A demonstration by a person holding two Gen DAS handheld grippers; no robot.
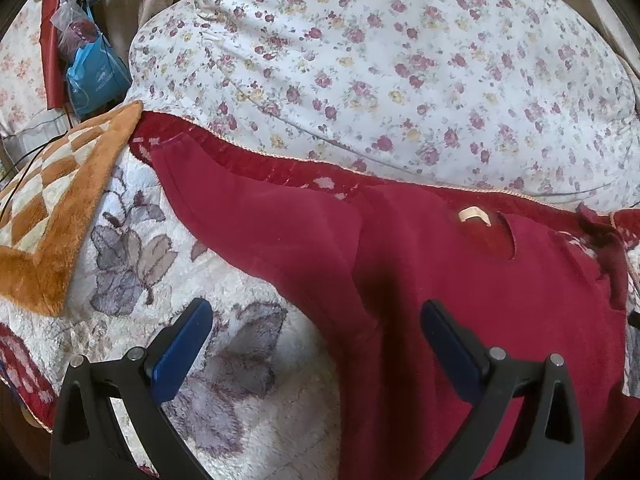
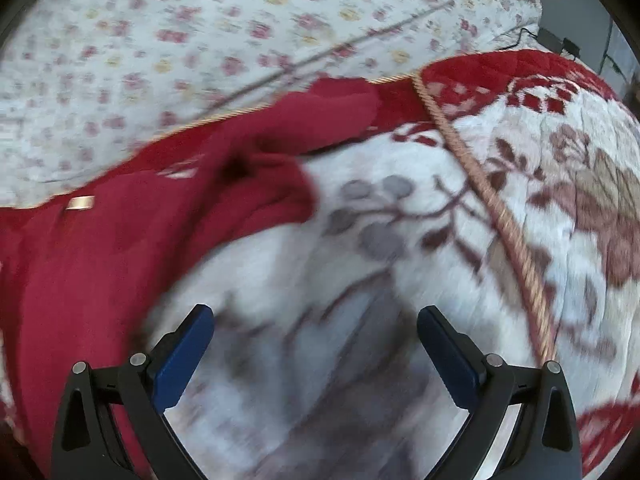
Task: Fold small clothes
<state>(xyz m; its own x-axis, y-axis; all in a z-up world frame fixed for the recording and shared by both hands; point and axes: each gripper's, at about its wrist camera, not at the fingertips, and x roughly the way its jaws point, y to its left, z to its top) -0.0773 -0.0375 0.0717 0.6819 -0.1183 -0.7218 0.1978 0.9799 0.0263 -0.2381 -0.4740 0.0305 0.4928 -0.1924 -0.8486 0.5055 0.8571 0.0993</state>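
Blue-padded fingers (image 1: 182,354) of the left hand-held gripper (image 1: 316,344) spread wide, holding nothing, over a red garment (image 1: 460,300) lying on a floral blanket (image 1: 240,380). Right hand-held gripper (image 2: 314,346) gapes equally, empty, beside its sleeve (image 2: 260,184).

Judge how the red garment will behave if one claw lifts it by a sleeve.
The red garment looks soft and lies draped with creases, so it would probably hang limp and trail. Its right sleeve is already bunched, so folds likely shift. The plush blanket may drag on it.
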